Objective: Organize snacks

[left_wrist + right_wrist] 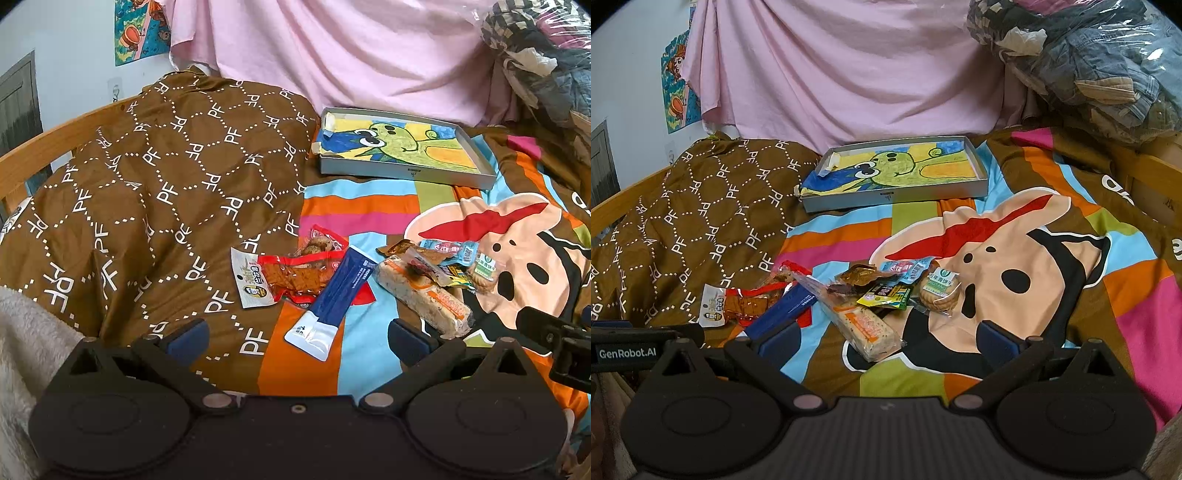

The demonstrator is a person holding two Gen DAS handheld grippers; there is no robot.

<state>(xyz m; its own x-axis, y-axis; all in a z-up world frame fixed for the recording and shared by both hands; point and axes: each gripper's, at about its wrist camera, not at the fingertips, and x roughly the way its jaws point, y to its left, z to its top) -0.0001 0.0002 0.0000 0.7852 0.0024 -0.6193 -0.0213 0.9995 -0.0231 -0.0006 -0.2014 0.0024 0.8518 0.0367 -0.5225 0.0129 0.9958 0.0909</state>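
Bedding with a bright cartoon print (1015,258) covers the bed, a brown monogram quilt (147,192) heaped at its left. Snack packets lie scattered mid-bed: a blue sachet (338,288), a red-edged tofu packet (280,277), a long cracker bar (864,325) and a round biscuit pack (940,295), several overlapping. A shallow grey tray (897,194), lined with a crayon drawing, sits well apart behind them, apparently the intended receptacle and not yet loaded. Left gripper (295,336) and right gripper (886,338) hang short of the pile, jaws fully spread, holding nothing.
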